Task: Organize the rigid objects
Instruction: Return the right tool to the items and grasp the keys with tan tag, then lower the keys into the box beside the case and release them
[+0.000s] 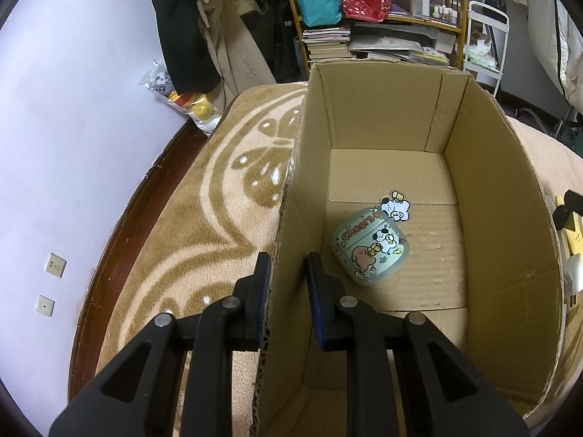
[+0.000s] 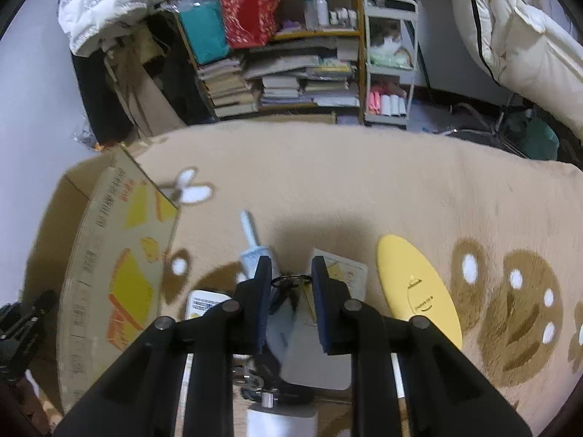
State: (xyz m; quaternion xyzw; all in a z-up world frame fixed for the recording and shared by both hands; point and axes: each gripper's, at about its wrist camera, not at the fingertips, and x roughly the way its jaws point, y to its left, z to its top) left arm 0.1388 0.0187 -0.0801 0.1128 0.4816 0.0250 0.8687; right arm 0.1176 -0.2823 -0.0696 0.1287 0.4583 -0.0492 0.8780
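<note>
Left gripper [image 1: 288,266] jaws clamp the cardboard box [image 1: 503,218] wall; an earbud case [image 1: 370,249] lies inside. Right gripper [image 2: 291,273] jaws pinch a key ring [image 2: 289,281] over the blanket [image 2: 328,167]. Risk: the thin ring may slip free during transfer.

Pale lilac wall [image 1: 73,116]; dark wood baseboard [image 1: 120,225]; tan patterned blanket [image 2: 328,182]; cluttered book shelf [image 2: 284,83]; white cart [image 2: 390,73].

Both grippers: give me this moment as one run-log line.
left gripper: shut on cardboard box wall | right gripper: shut on key ring | in box: earbud case
</note>
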